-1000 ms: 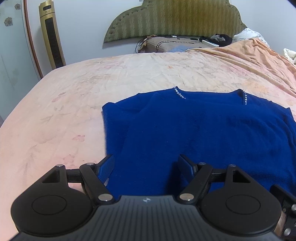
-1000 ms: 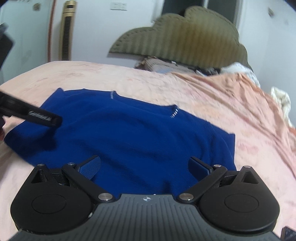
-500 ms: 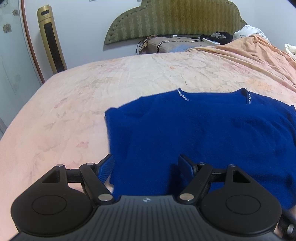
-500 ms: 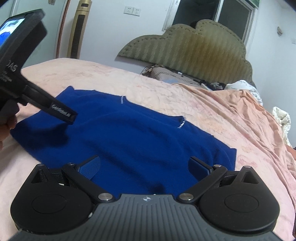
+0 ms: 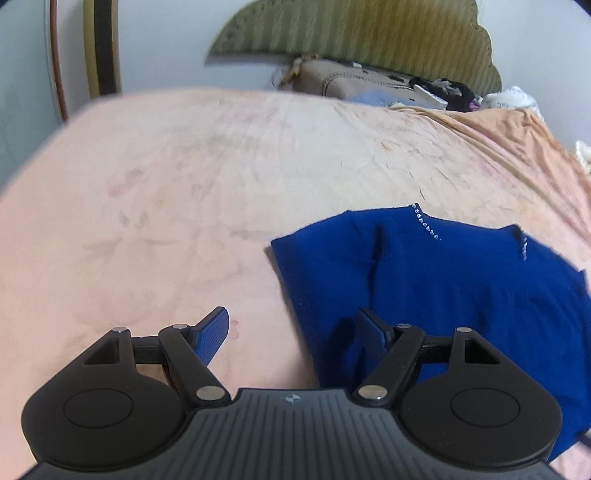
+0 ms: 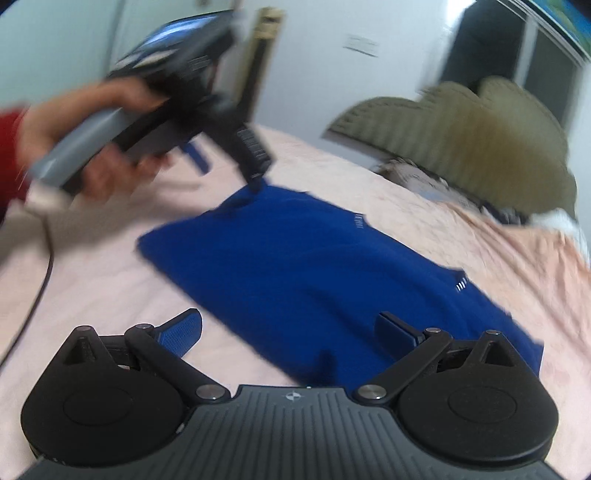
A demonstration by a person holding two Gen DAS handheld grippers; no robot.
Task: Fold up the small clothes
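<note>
**Holding both grippers open over a blue sweater on the bed**

Item 1 — left gripper [image 5: 291,325]: I have it with its jaws spread wide and nothing between them. Its left finger sits over bare bedsheet; its right finger sits over the near left part of the garment. From the right wrist view I see this same tool up and to the left, blurred, gripped by a hand [image 6: 74,147] with a red cuff; its tip looks to be at the sweater's far corner, though I cannot tell whether it touches.

Item 2 — right gripper [image 6: 290,332]: jaws also parted wide, empty. Its left finger is over sheet just off the garment's near edge, its right finger over the blue fabric.

Item 3 — blue sweater [image 5: 461,288]: lying flat on the bed, ahead and to the right of my left tool, directly ahead of my right tool. A row of small pale stones [image 5: 424,225] marks each side of the neckline, which lies at the far edge. One crease runs down the left portion.

Item 4 — peach bedsheet [image 5: 184,221]: faintly floral, rumpled toward the right.

Item 5 — olive padded headboard [image 5: 351,33]: beyond both tools, with a brownish pillow [image 5: 351,79] and dark clutter at its foot.

Item 6 — cable [image 6: 40,280]: trailing over the sheet left of my right tool.
</note>
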